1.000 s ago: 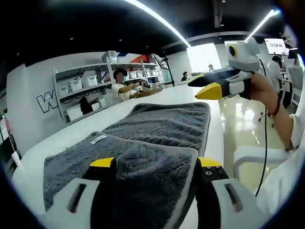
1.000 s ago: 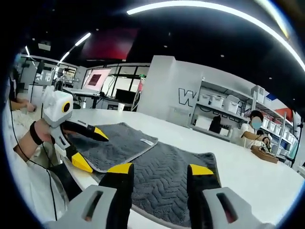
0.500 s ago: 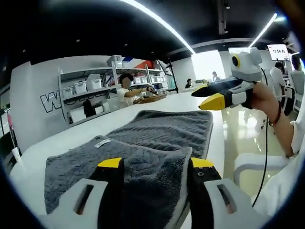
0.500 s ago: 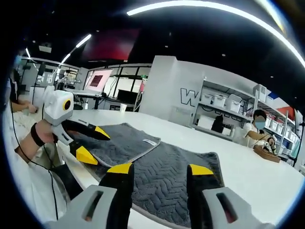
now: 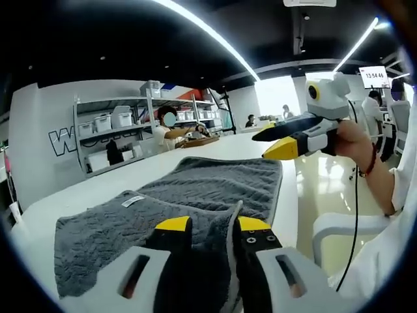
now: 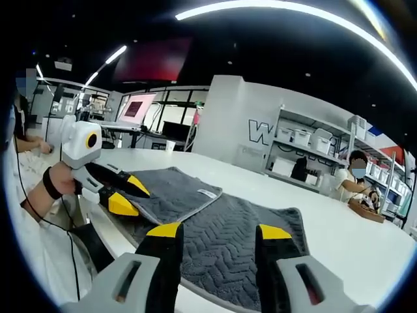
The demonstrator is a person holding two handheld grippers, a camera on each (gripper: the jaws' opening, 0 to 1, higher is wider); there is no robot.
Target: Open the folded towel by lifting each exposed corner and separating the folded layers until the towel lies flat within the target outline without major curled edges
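Note:
A grey towel (image 5: 215,182) lies on the white table (image 5: 78,189) with its near-left part folded over; a white label (image 5: 133,201) shows on the fold. My left gripper (image 5: 214,225) is shut on the folded layer's near corner, cloth bunched between its yellow-tipped jaws. In the right gripper view the left gripper (image 6: 140,201) grips the towel (image 6: 241,228) at its near-left edge. My right gripper (image 6: 218,231) hangs open above the towel's unfolded half with nothing between its fingers. It also shows as the right gripper (image 5: 260,147), held in the air off the towel's right side.
The table's near edge (image 6: 215,303) runs just under the towel. Shelves with white bins (image 5: 107,124) stand behind the table, and a person (image 5: 168,127) works at its far end. A white chair (image 5: 339,228) stands by the table's right side.
My left gripper's jaws have closed from wide apart onto the folded layer's corner, pinching the cloth. The right gripper has stayed open and drifted only slightly.

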